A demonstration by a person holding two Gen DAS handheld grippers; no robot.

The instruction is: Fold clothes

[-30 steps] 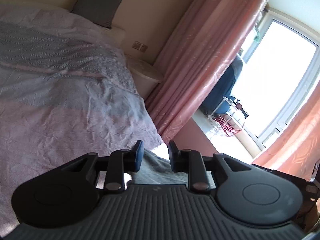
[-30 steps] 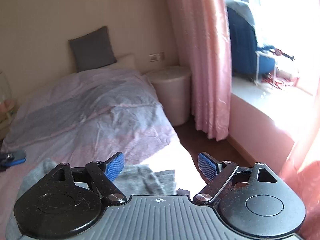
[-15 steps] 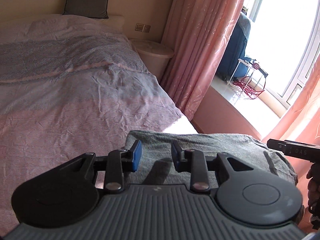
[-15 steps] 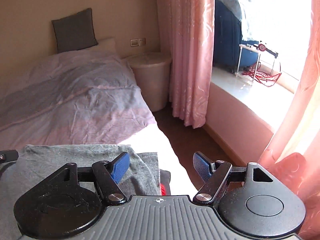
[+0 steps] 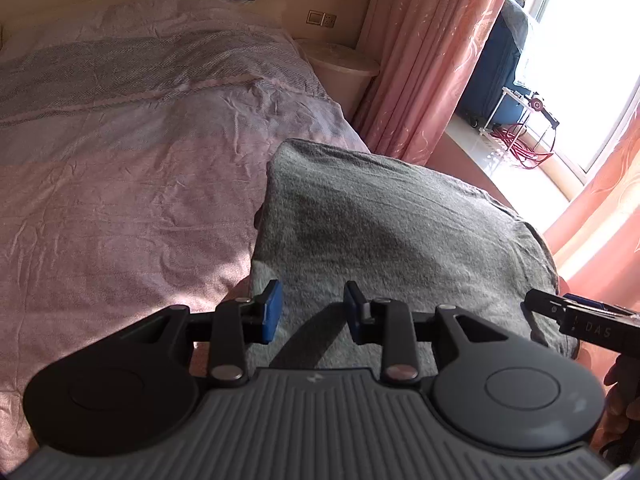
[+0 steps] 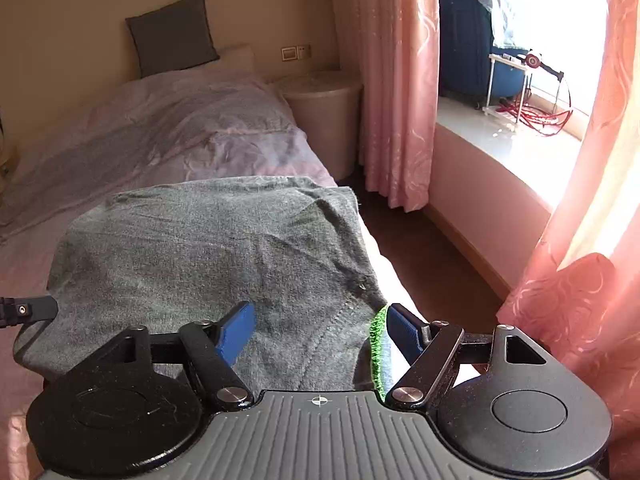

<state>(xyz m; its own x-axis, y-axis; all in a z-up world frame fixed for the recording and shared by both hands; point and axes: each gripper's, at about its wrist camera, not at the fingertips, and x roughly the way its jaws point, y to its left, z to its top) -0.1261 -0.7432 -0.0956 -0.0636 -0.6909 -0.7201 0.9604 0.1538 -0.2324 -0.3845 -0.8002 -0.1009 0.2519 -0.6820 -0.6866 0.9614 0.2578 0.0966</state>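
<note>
Since the earlier frames, both wrist views have swung from the far end of the bed and the window down onto the grey garment, which then showed only as a sliver behind the fingers and now fills the centre of each view. It lies flat on the near end of the bed, on the pink-and-lilac cover, beside the edge that faces the curtain. In the left wrist view its long axis runs from upper left to lower right, one rounded end pointing toward the middle of the bed and the other toward the lower right of the frame. In the right wrist view it spans the frame from left to right, with a green knitted trim at its lower right corner. The left gripper stands above the near edge of the garment with its fingers a narrow gap apart, the blue pads clear of the cloth and nothing between them. The right gripper has its fingers spread wide over the corner with the green trim; the right finger sits just beside the trim, and no cloth is pinched. A grey cushion leans on the wall at the head of the bed, upper left.
</note>
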